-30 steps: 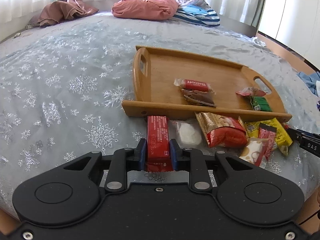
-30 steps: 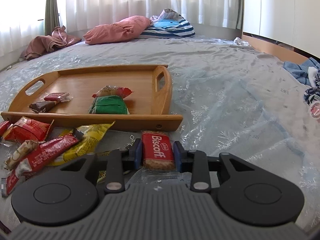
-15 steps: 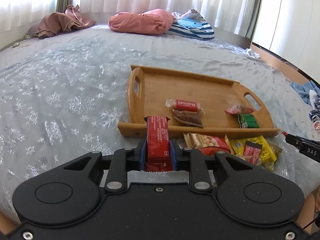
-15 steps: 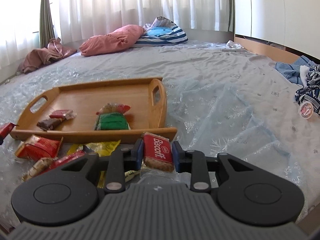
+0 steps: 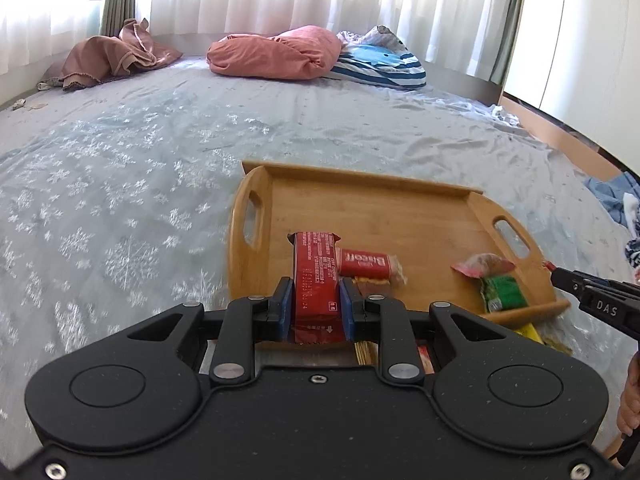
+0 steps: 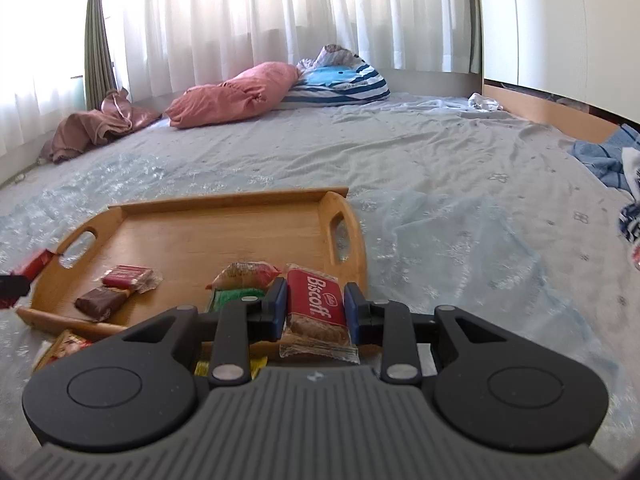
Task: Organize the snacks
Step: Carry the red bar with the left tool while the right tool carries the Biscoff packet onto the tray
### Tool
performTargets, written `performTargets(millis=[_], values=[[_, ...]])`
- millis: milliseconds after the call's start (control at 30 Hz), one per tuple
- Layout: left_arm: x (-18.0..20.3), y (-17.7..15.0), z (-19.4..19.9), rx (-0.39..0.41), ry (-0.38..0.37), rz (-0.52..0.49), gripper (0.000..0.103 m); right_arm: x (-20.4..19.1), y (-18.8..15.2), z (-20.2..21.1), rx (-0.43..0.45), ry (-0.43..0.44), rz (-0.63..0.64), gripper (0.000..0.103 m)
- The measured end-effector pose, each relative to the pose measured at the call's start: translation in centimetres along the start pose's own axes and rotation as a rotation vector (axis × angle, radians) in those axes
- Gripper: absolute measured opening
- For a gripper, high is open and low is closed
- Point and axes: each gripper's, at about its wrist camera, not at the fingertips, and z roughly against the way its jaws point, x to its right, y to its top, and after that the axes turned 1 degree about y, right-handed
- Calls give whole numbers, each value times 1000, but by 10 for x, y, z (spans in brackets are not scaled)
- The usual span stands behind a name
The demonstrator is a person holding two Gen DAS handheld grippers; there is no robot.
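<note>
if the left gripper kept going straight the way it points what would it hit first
Probably the floor of the wooden tray, just left of the Biscoff packet lying there; depth is unclear. The left gripper holds a red snack bar.

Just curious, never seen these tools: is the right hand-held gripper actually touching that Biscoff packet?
Touching. The right wrist view shows the right hand-held gripper with both blue pads pressed against the sides of the Biscoff packet, holding it up.

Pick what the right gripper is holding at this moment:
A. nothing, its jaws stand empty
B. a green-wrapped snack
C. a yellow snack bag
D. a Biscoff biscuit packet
D: in the right wrist view the right gripper has its blue pads pressed on both sides of the red Biscoff packet, held above the near edge of the wooden tray.
</note>
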Motion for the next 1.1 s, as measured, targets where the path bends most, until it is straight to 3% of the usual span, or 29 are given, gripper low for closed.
performTargets(millis=[433, 1100], values=[[2, 7, -60, -79, 33, -2, 23, -13, 4, -54, -57, -29, 44, 35], [3, 2, -77, -121, 40, -3, 23, -12, -3, -67, -99, -8, 10, 35]])
